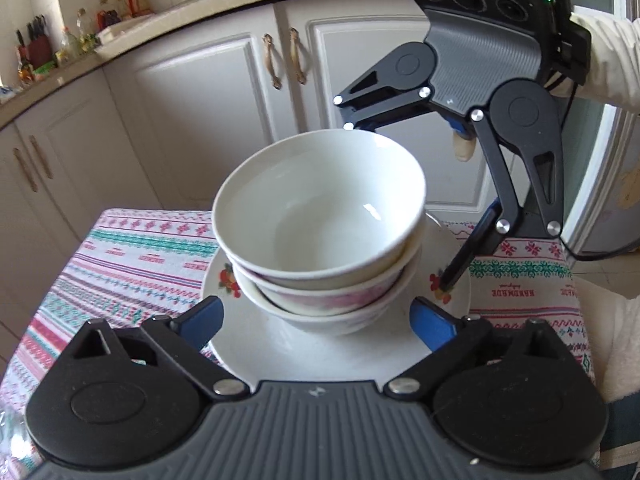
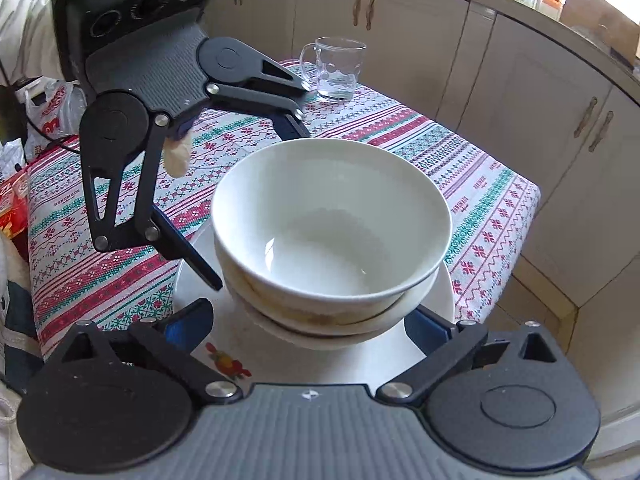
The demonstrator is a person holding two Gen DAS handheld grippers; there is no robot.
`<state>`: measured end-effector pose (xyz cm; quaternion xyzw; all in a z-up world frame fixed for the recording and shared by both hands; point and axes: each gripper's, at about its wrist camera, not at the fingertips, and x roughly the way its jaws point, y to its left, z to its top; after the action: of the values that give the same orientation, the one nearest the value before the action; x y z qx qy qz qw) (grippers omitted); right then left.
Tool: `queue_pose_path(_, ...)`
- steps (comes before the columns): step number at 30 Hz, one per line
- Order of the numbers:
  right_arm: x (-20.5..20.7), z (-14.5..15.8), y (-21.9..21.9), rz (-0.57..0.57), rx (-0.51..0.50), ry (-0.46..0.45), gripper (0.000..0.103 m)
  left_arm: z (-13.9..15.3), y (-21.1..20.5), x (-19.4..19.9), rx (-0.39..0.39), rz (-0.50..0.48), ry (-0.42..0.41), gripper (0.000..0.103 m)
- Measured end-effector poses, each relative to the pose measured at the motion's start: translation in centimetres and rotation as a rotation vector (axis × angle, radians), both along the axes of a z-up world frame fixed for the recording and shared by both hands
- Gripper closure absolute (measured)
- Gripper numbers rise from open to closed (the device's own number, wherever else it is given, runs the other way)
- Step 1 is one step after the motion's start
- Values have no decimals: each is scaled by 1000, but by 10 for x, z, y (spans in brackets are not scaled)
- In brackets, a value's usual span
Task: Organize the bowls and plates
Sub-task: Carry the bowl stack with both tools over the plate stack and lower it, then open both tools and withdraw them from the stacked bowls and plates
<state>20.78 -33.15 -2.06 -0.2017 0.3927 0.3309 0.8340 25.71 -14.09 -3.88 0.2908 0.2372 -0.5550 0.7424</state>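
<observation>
Kitchen table, bowl stack [image 1: 320, 236] centred on plate [image 1: 280, 352], plate on striped cloth [image 1: 132, 248]. Your left gripper [image 1: 316, 320] and right gripper [image 2: 310, 326] face each other across stack, jaws of both spread wide, pinching nothing. Stack sits dead ahead between each pair (roughly equally near). Count: three bowls, one plate, one glass mug [image 2: 336, 68].

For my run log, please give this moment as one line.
bowls: three stacked on plate | left tongs: open | right tongs: open | glass mug: on tablecloth

lower bowls [image 1: 320, 300] mostly hidden by top bowl [image 1: 320, 208], worktop bottles [image 1: 76, 36] blurred
</observation>
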Motion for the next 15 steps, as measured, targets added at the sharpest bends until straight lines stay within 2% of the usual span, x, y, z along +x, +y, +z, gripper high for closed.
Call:
queue_pose_path(5,-21,10,6,-63,-18,-34,0,11,20,-28,-39,110,-76,3)
queue_pose_path(8,-35,16,15,-134,-38,-59,0,22,34,-47,-79,211,-101,2)
queue_pose_path(11,-54,24,25,-232,-62,-88,0,33,42,-67,-117,343,-134,1)
queue_pose_path(15,-73,32,33,-432,-66,-122,0,47,58,-96,-195,522,-133,1)
